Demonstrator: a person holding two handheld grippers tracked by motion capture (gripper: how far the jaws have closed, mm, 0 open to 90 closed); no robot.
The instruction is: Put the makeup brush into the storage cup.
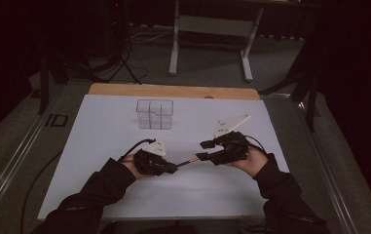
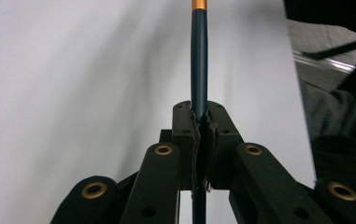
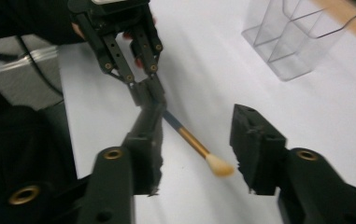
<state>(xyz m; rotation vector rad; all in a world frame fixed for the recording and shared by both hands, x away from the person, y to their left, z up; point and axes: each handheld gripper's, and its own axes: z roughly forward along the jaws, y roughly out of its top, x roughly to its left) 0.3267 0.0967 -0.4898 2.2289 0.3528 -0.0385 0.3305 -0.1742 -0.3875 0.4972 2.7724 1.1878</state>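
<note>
Two tongs: left tongs (image 1: 172, 168) clamped on brush (image 3: 192, 140); right tongs (image 1: 203, 150) apart around tip.
Risk: brush tilting, missing organizer (image 1: 154, 114).

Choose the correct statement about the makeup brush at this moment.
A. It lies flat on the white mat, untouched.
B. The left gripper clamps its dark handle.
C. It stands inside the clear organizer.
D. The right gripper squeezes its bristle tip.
B: the left gripper is shut on the dark handle of the makeup brush, while the right gripper stands open around the bristle tip.
</note>
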